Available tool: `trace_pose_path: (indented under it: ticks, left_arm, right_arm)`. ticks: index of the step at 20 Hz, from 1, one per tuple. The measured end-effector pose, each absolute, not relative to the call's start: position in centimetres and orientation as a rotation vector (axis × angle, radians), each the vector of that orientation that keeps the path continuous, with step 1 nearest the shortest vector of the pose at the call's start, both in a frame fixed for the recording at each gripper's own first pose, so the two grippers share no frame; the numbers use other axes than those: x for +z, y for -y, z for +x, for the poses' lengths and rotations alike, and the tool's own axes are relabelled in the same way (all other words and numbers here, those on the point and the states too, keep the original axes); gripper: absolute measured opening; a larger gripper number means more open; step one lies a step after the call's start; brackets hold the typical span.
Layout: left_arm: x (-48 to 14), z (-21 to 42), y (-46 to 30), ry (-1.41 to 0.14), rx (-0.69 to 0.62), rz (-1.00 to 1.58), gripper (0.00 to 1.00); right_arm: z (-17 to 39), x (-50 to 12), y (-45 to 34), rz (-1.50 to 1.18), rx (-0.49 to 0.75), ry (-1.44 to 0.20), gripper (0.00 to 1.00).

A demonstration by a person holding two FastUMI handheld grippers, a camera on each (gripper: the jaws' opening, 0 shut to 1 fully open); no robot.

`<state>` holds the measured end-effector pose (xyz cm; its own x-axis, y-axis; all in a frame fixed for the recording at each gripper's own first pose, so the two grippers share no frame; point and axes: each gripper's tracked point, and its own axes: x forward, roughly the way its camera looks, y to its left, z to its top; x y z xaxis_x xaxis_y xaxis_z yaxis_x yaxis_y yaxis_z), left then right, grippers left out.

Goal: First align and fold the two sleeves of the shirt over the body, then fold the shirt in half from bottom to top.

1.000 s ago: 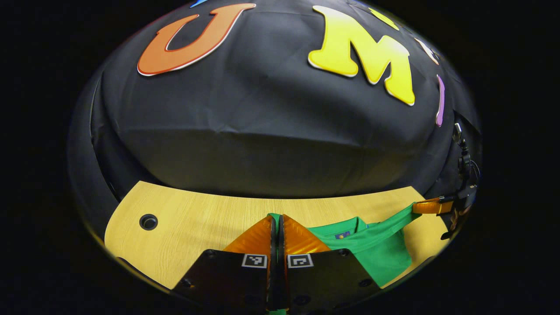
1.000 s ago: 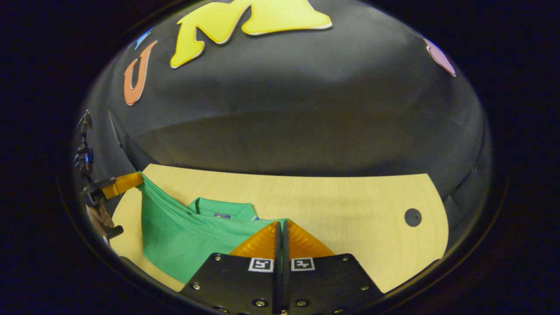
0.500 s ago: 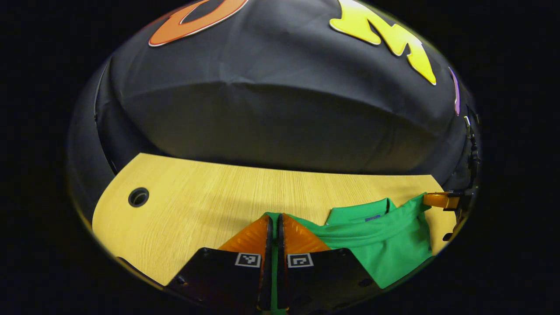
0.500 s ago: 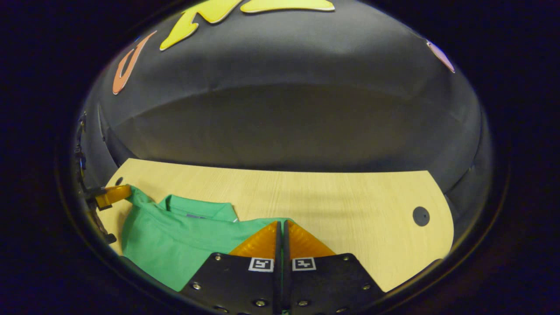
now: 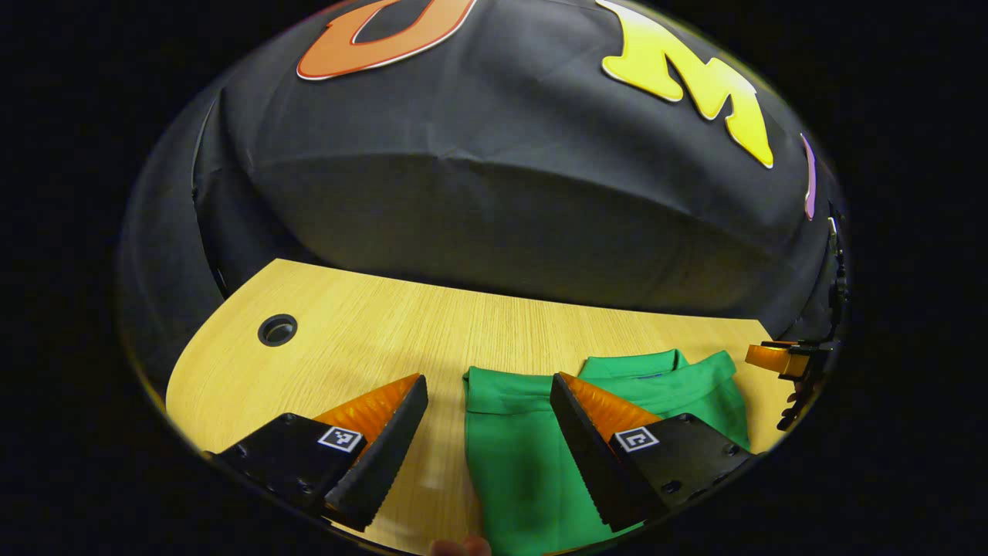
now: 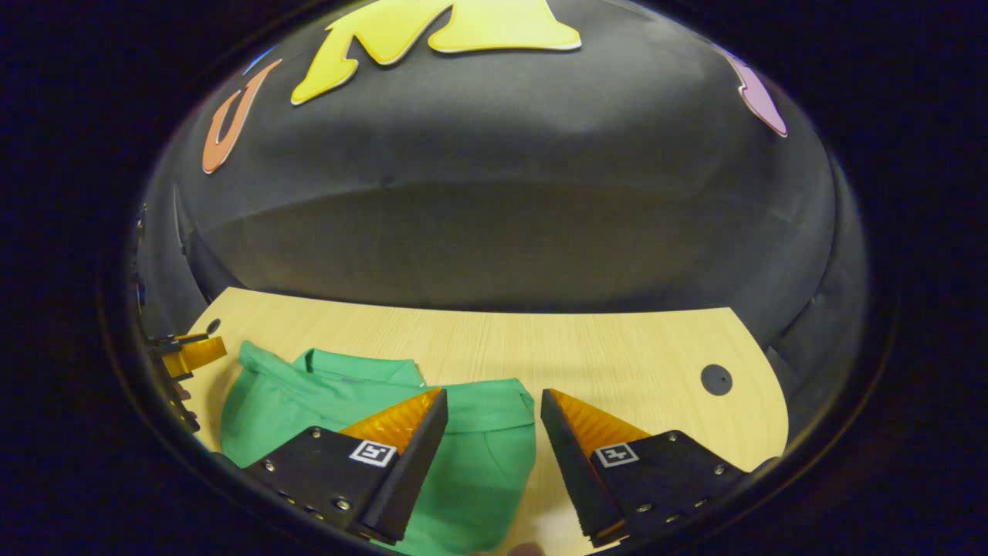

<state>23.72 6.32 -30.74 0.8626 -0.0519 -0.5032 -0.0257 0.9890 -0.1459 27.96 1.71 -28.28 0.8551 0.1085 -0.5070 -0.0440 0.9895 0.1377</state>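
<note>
A green shirt (image 5: 525,455) lies folded on the wooden table (image 5: 370,340), its collar (image 5: 633,364) toward the booth wall and its folded-up hem edge just short of the collar. My left gripper (image 5: 488,390) stands open over the shirt's left corner with the cloth lying free between its fingers. In the right gripper view the shirt (image 6: 478,463) lies low and left, collar (image 6: 355,367) at the back. My right gripper (image 6: 492,401) is open above the shirt's right corner, holding nothing. Each gripper appears small at the far edge of the other's view, right gripper (image 5: 776,359) and left gripper (image 6: 189,355).
A round cable hole (image 5: 277,330) sits in the table at the left of the left gripper view; another cable hole (image 6: 716,379) is at the right of the right gripper view. The black cloth wall (image 5: 494,193) rises just behind the table. A fingertip (image 5: 459,547) pokes in at the bottom.
Both grippers went from shut on the shirt's lifted hem to open. The hem has dropped flat onto the shirt near the collar.
</note>
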Motion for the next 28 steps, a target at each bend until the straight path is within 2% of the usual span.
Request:
trace_pose_path:
  ticks: [5,15,22,28]
  left_arm:
    - [-25.4,19.2,-5.7,-0.457,-0.020,-0.141,1.00]
    - [-6.0,9.1,-3.1,-0.121,-0.022,-0.048,0.98]
    - [-2.5,-0.5,-1.4,-0.061,0.006,-0.100,0.98]
    - [-3.7,-4.2,-0.7,-0.088,0.014,-0.079,0.98]
  right_arm:
    - [23.4,-23.8,-1.1,0.094,0.083,-0.468,0.78]
    - [9.2,-9.0,-0.3,0.001,0.098,-0.190,0.77]
    - [0.4,-4.9,-0.3,0.030,0.109,-0.103,0.77]
    - [-4.5,-5.8,-0.6,-0.013,0.078,-0.092,0.77]
